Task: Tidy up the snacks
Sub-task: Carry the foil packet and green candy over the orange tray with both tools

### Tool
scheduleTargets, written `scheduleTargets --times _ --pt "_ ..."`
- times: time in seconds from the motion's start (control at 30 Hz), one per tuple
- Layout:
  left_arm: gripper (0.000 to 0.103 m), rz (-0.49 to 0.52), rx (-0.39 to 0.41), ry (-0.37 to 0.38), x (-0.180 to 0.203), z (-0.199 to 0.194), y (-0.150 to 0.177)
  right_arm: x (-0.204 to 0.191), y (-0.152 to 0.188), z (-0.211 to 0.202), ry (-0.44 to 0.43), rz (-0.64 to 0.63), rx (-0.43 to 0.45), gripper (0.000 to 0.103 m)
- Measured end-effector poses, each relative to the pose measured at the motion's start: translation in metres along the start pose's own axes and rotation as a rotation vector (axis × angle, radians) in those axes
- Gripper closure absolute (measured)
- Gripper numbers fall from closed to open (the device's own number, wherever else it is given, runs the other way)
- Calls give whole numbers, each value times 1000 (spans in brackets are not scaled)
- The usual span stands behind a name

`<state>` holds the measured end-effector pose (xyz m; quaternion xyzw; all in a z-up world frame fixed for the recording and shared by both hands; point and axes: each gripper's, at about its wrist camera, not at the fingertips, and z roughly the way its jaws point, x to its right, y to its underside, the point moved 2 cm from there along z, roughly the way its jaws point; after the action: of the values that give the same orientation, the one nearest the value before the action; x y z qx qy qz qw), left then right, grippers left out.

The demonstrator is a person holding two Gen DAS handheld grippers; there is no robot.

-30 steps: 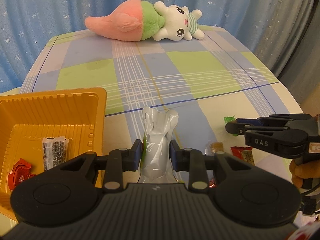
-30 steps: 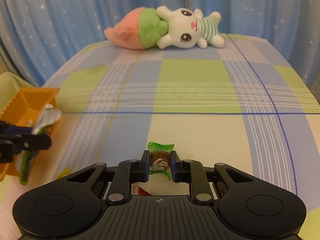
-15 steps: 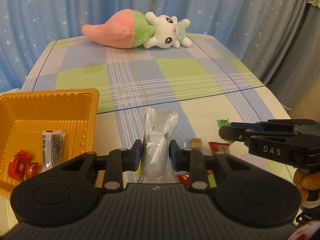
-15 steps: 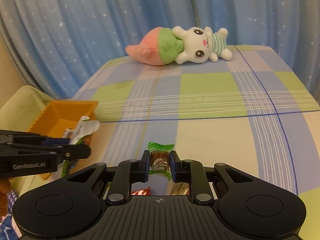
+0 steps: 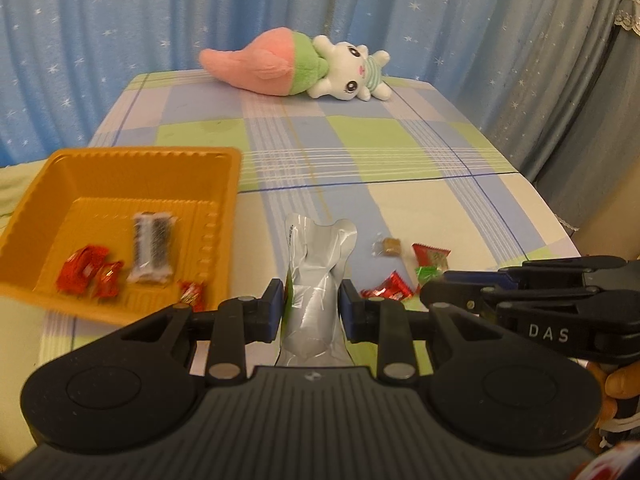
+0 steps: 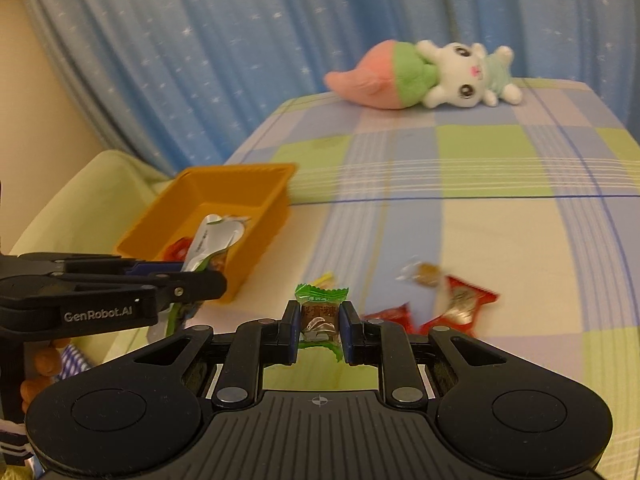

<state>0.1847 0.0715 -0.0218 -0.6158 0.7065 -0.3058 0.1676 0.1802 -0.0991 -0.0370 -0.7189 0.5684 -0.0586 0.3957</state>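
Checked tabletop (image 5: pixel 400 152): my left claw (image 5: pixel 311 307) grips a pouch (image 5: pixel 318 276), right claw (image 6: pixel 319 332) a candy (image 6: pixel 320 316) (both mid-carry); tray (image 5: pixel 224 208) next

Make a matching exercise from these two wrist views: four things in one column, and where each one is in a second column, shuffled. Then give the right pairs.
Things
1. silver pouch
2. green-wrapped candy
3. black-and-white snack bar
4. plush rabbit

Places
A. lying at the far end of the table
B. lying inside the orange tray
C. clamped in the left hand-held gripper
D. clamped in the right hand-held gripper

Pairs: 1-C, 2-D, 3-B, 4-A
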Motion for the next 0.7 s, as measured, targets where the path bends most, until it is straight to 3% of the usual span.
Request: scheduleTargets --times 0.4,0.7 --pt "76 -107 17 -90 -61 -43 30 -74 13 21 -112 -101 -46 82" --pt "76 -146 53 -151 -114 -61 25 -118 -3 52 -158 -143 -42 82"
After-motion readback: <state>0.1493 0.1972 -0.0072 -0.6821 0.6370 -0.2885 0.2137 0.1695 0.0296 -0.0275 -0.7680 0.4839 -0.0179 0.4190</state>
